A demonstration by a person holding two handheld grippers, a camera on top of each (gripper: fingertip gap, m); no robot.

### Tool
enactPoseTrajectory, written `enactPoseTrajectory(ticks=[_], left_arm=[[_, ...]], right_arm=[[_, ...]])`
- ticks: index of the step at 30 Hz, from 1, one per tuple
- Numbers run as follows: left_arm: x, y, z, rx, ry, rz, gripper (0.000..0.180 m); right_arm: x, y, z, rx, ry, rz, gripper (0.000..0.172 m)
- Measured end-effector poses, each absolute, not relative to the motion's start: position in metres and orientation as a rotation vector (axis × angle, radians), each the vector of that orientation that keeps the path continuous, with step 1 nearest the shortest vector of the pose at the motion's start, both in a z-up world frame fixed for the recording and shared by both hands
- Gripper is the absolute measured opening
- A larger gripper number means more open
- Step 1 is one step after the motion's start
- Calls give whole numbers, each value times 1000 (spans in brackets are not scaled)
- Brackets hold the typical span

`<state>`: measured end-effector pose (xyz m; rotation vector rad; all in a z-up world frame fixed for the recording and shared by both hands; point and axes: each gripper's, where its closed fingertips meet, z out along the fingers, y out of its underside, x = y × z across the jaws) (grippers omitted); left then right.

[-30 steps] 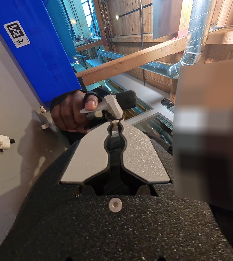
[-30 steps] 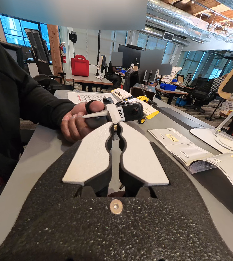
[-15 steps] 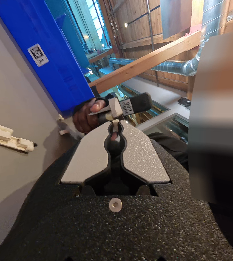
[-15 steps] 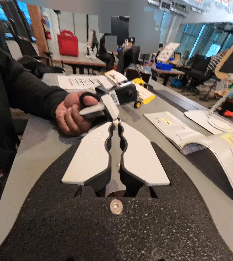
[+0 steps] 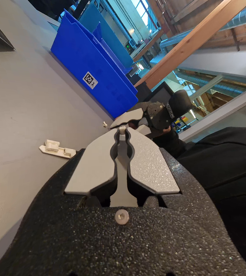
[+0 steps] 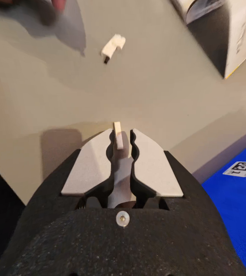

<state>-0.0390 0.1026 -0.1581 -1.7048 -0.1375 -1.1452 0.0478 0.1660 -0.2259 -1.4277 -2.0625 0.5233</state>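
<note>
1. While the left tongs (image 5: 122, 130) tilt steeply over the grey counter (image 5: 29, 112), they stand narrow and their tips press on a small white peg (image 5: 122, 129).
2. Right tongs (image 6: 121, 131) look almost straight down at the counter; their jaws are apart. A small beige flat piece (image 6: 117, 134) lies against the left finger (image 6: 104, 141), and a clear gap separates it from the other finger.
3. From the left wrist view, the right tongs (image 5: 116, 124) show sideways just beyond the peg, near a blue bin (image 5: 89, 62).
4. On the counter lie a white flat part (image 5: 56, 149) and a tiny white piece (image 5: 104, 124).
5. The right wrist view is blurred: a white part (image 6: 113, 46) is unclear, and a booklet (image 6: 238, 29) is cut off at the edge.
</note>
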Motion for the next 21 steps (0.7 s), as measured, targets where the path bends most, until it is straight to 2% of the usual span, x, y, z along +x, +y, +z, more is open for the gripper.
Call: enactPoseTrajectory(ticks=[11, 15, 21], left_arm=[[-39, 101, -163, -1759, -88, -1076, 7], [-36, 101, -165, -1775, -75, -1079, 7], [-36, 102, -172, -1830, -62, -981, 7]], right_arm=[[53, 172, -246, -1546, -2186, 422, 24], [55, 165, -248, -1591, -2231, 456, 9], [45, 160, -248, -1596, -2228, 488, 8]])
